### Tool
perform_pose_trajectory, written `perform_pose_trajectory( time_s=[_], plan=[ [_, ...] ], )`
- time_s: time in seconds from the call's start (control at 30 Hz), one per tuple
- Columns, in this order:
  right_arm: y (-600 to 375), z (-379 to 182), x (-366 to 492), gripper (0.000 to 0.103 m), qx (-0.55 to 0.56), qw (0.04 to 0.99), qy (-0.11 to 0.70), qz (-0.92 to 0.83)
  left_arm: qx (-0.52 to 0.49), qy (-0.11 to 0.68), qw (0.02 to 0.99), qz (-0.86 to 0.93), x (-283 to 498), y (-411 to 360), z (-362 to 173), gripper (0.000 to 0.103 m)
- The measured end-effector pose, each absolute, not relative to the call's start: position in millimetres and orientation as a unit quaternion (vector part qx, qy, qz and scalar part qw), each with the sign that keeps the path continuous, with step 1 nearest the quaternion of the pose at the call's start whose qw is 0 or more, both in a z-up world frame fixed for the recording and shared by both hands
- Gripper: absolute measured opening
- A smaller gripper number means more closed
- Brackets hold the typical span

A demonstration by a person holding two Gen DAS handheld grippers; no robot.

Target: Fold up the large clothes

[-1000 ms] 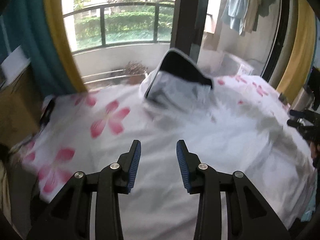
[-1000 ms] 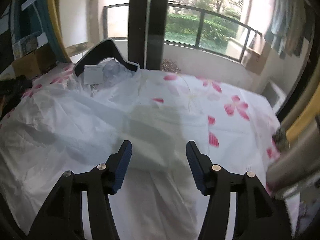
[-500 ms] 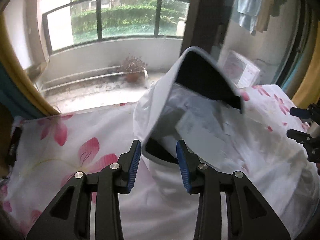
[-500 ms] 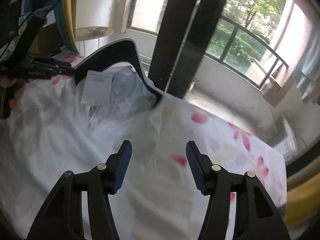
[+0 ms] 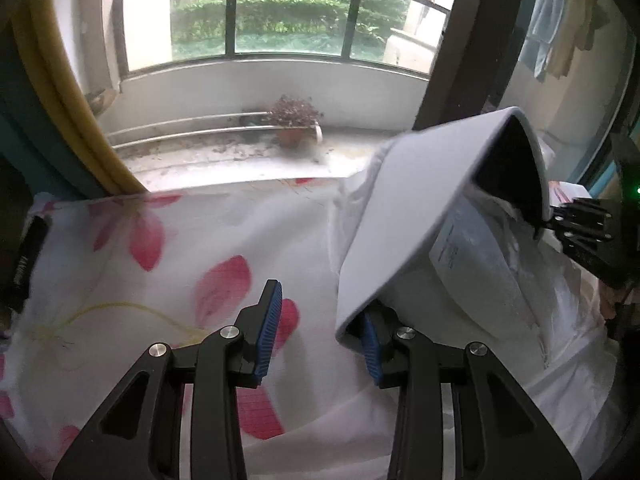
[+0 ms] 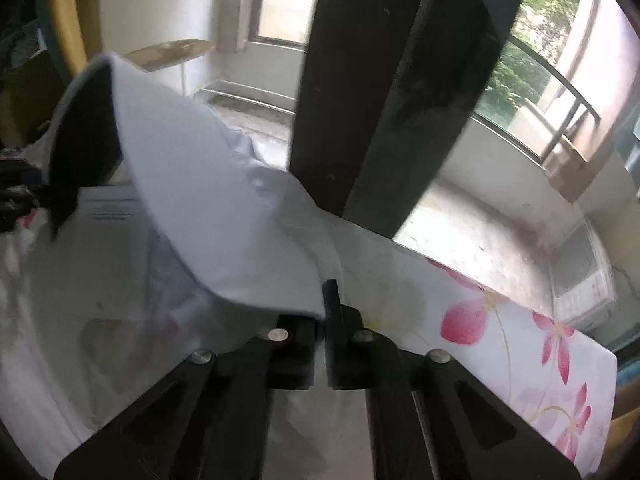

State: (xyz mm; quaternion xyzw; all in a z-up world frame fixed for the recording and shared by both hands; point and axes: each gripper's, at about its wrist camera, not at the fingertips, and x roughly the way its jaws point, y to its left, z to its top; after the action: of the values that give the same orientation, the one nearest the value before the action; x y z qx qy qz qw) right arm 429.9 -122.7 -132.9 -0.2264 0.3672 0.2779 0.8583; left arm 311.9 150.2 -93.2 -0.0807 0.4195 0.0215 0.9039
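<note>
Garment: a large white garment [image 5: 500,280] lies spread on the bed [image 5: 160,240], whose sheet is printed with pink flowers; its stiff collar [image 5: 420,216], dark inside, stands up from the cloth at the window end of the bed.
Label: a white paper tag [image 6: 108,204] sits just inside the collar.
Right claw [image 6: 324,320]: pressed together, pinching the collar's right edge; pale cloth is caught between the fingers.
Left claw [image 5: 320,332]: spread apart, pinching nothing; the collar's left corner drapes over its collar-side fingertip [image 5: 370,344], while the other finger stands clear over the flowered sheet.
Step in hand: judged to be taking hold of the collar at both ends, before the garment is lifted or straightened for folding. One end is secured, the other not yet.
Next move: the left claw likely needs to shift toward the collar so the corner sits between its pads, then close.
Risk: closing where it stands could catch only sheet.
</note>
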Motion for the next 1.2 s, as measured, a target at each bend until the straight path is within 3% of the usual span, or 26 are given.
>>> perform_pose_trajectory(
  time_s=[0.23, 0.47, 0.53, 0.6, 0.63, 0.9, 0.97, 1.07, 1.2],
  plan=[
    [-176, -109, 390, 0.003, -0.227, 0.878, 0.342, 0.246, -0.067, 0.427, 0.902, 0.004, 307, 141, -90, 0.039],
    [-219, -127, 377, 0.008, -0.192, 0.871, 0.384, 0.238, -0.040, 0.413, 0.909, -0.042, 297, 119, -68, 0.039],
    [-223, -124, 371, 0.021, -0.187, 0.875, 0.378, 0.239, -0.027, 0.405, 0.913, -0.051, 294, 112, -57, 0.039],
    [-224, -118, 367, 0.063, -0.179, 0.878, 0.372, 0.240, -0.018, 0.398, 0.916, -0.052, 295, 101, -44, 0.039],
    [-225, -114, 366, 0.065, -0.171, 0.879, 0.372, 0.243, -0.019, 0.391, 0.918, -0.057, 295, 99, -37, 0.039],
    [-242, -89, 363, 0.066, -0.139, 0.892, 0.348, 0.253, -0.041, 0.350, 0.933, -0.068, 323, 95, -7, 0.039],
    [-245, -84, 374, 0.066, -0.127, 0.896, 0.345, 0.250, -0.062, 0.349, 0.932, -0.071, 336, 100, -12, 0.040],
    [-242, -86, 402, 0.065, -0.111, 0.894, 0.360, 0.244, -0.092, 0.367, 0.923, -0.077, 363, 107, -30, 0.051],
    [-227, -95, 433, 0.066, -0.104, 0.878, 0.394, 0.249, -0.077, 0.418, 0.899, -0.104, 379, 98, -66, 0.051]
  ],
)
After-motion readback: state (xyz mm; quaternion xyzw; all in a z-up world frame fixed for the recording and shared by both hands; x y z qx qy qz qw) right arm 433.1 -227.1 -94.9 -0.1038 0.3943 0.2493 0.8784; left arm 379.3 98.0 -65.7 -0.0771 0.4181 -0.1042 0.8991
